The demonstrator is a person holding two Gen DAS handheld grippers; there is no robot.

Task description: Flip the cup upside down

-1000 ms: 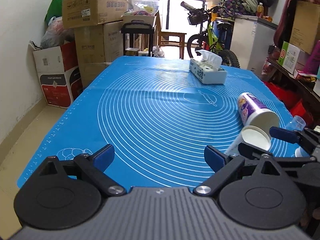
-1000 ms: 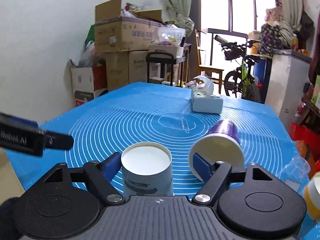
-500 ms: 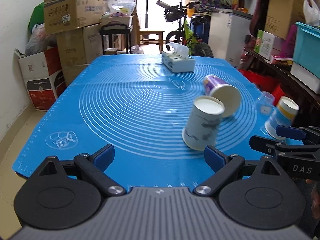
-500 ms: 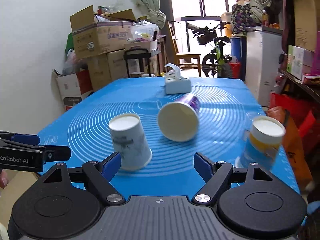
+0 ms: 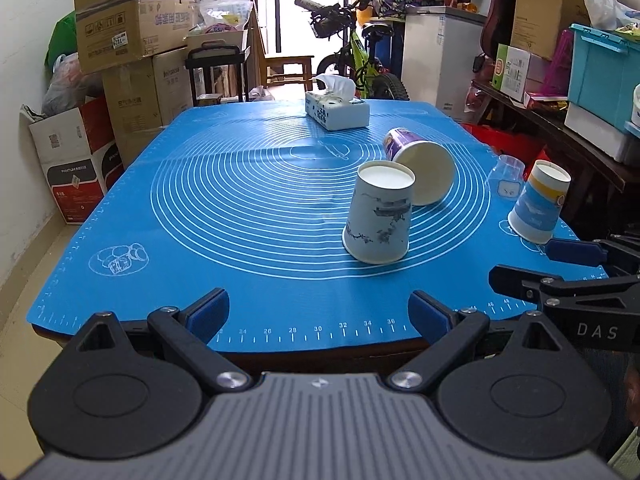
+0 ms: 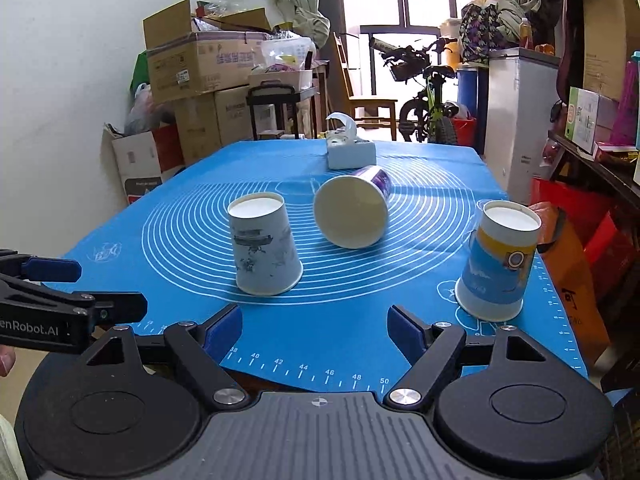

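Note:
A white paper cup with grey print (image 5: 380,216) stands upside down on the blue mat (image 5: 240,200); it also shows in the right wrist view (image 6: 264,250). A purple cup (image 5: 420,168) lies on its side behind it, mouth toward me, also in the right wrist view (image 6: 354,210). A blue and yellow cup (image 5: 538,202) stands upside down at the mat's right edge, also in the right wrist view (image 6: 498,266). My left gripper (image 5: 318,310) is open and empty at the near table edge. My right gripper (image 6: 314,326) is open and empty at the near edge.
A tissue box (image 5: 336,110) stands at the far side of the mat. A clear plastic cup (image 5: 508,174) sits by the right edge. Cardboard boxes (image 5: 128,32) are stacked at the left, a bicycle (image 5: 360,52) beyond, shelves with bins (image 5: 600,72) at the right.
Both grippers have drawn back from the cups to the near table edge. The right gripper let go of the white cup, which now stands upside down on the mat.

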